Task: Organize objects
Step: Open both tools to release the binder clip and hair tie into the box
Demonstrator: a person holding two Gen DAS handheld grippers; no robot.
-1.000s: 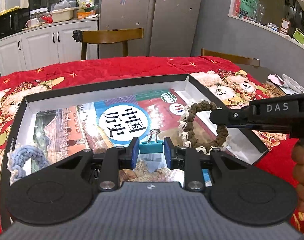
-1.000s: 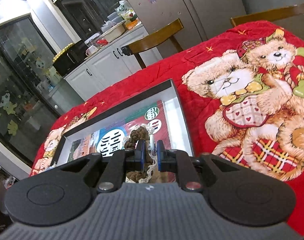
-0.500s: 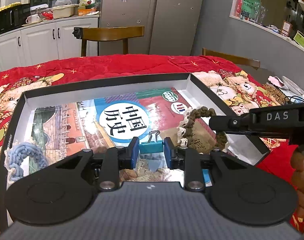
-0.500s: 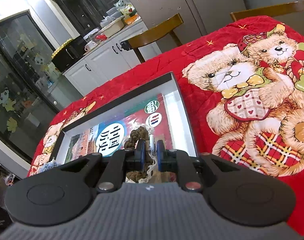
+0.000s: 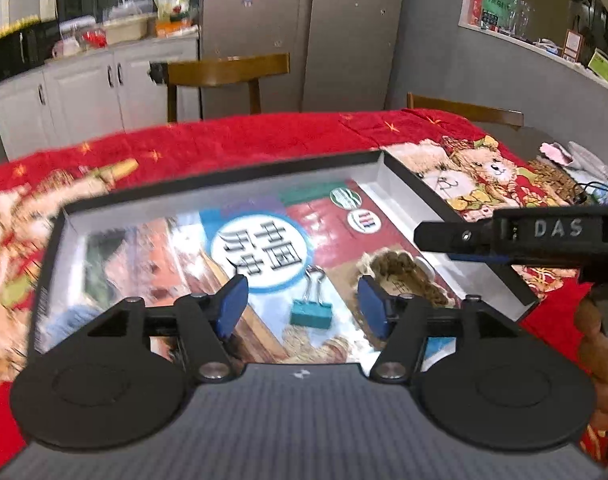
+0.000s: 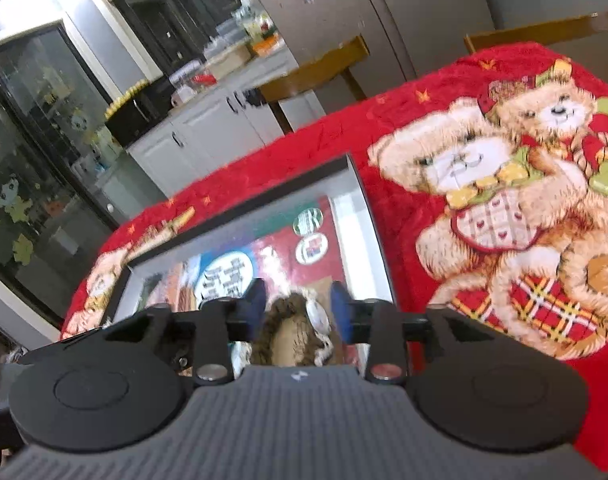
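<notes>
Yarn, a blue bundle (image 5: 70,320), sits in the left end of the box (image 5: 463,216), partly hidden behind the left tool. Next comes the left gripper (image 5: 300,306). Its two blue fingers are spread wide and hold nothing. The teal clip (image 5: 311,312) lies flat on the book (image 5: 260,248) right between them, a little ahead. Its wire handles point away from the tool, toward the far side of the box, so its long way runs the same way as the fingers. This hand is the nearer one to the clip.

Further right lies the brown woven ring (image 5: 407,276) with a pale lace edge, inside the box near its right wall. The right gripper (image 6: 298,312) hangs just over it. Its fingers are apart too, one on each side of the ring, and they do not seem to squeeze it. The ring sits straight in front of that tool, so the right hand is closest to it.

The red bear blanket (image 6: 483,208) lies under the box.
</notes>
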